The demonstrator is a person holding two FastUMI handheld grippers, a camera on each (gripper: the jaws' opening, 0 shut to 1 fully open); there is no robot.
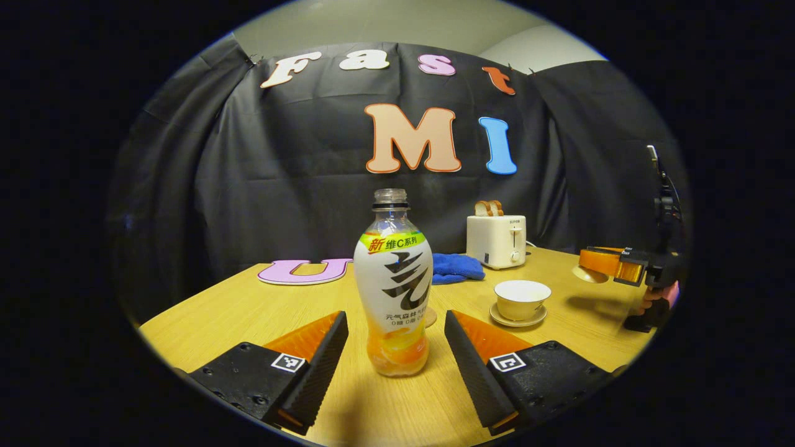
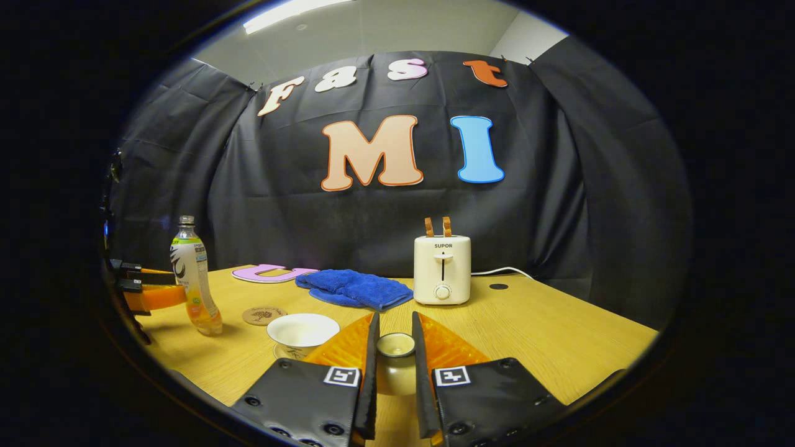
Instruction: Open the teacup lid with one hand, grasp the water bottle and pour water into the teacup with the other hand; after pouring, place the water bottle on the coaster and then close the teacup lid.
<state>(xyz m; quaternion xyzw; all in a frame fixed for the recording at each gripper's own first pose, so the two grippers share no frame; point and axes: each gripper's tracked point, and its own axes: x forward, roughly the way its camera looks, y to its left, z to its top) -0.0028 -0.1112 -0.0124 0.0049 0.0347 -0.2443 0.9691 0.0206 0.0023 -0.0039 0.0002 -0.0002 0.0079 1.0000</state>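
My left claw (image 1: pixel 396 347) gapes around the bottle (image 1: pixel 394 292), untouched; its base hides most of the coaster (image 1: pixel 430 317). My right claw (image 2: pixel 395 366) clamps the lid (image 2: pixel 395 345), body half hidden.

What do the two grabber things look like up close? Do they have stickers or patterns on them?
Each has two wedge-shaped fingers with ribbed inner faces, fixed to dark blocks with small screws. Every block carries a square black-and-white marker. That goes for the left gripper and the right gripper alike. From the left gripper view, a tall dark mount rises above the other one, with part of a hand below it.
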